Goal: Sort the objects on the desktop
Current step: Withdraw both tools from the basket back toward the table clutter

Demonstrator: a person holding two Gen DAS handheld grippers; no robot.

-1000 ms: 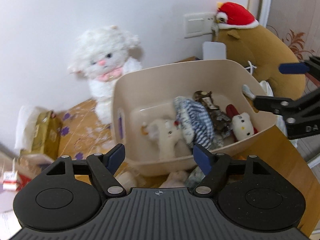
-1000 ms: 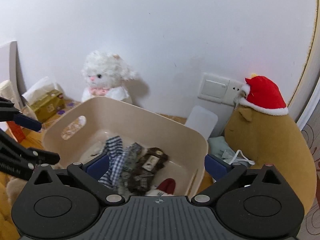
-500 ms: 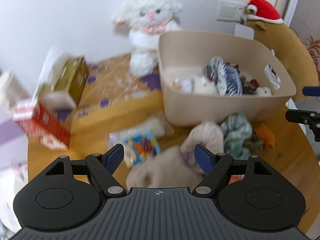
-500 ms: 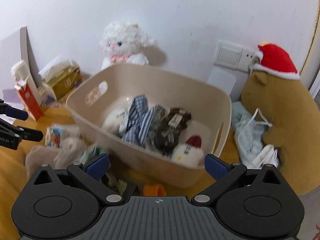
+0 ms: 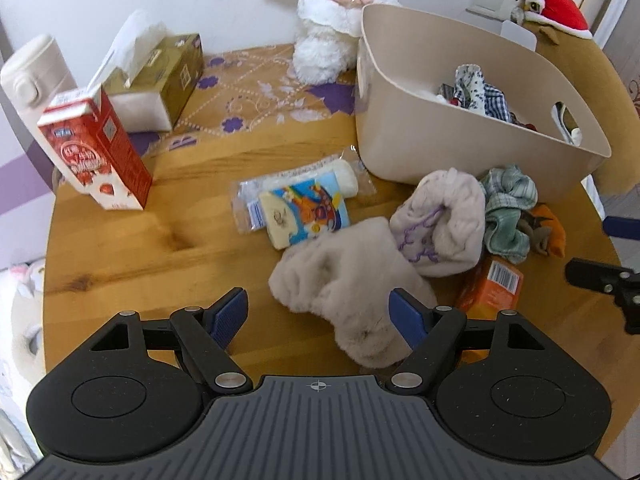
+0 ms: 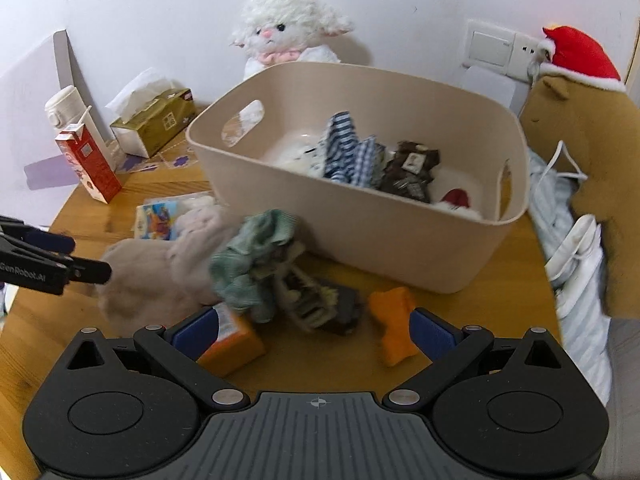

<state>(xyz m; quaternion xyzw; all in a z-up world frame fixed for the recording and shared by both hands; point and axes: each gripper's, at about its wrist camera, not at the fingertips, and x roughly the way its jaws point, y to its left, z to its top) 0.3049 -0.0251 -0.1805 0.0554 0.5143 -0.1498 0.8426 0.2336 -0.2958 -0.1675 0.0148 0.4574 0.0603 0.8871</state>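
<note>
flask [image 5: 32,76]: white, far left edge of the table, upright behind the carton.
carton [image 5: 96,148]: red, upright near the left edge, just in front of the tissue box.
tissue box [image 5: 168,76]: gold, back left of the table [image 5: 140,248], a tissue sticking up.
sachet [image 5: 304,204]: clear wrap with a cartoon card, flat mid-table, just left of the tub's near corner.
my left tongs [image 5: 318,312]: released, jaws wide, nothing pinched; I see the fluffy cloth under the right pad, contact I cannot tell.
fluffy cloth [image 5: 348,276]: beige, mid-front of the table, touching the white cloth.
white cloth [image 5: 444,220]: rolled, purple stitching, just in front of the tub.
lamb toy [image 6: 288,36]: white, back edge, behind the tub.
green cloth [image 6: 256,264]: crumpled, in front of the tub, beside the white cloth.
tub [image 6: 400,248]: beige, back right of the table; checked cloth [image 6: 348,152], dark cloth [image 6: 412,168] and small plush toys inside.
orange box [image 6: 232,340]: barcode on it, front of the table, by my right tongs' left pad.
my right tongs [image 6: 314,330]: released, jaws wide, nothing gripped; dark sock [image 6: 320,300] lies between the pads, untouched.
orange piece [image 6: 392,324]: by the right pad, front right.
brown plush [image 6: 580,148]: red hat, right edge.
</note>
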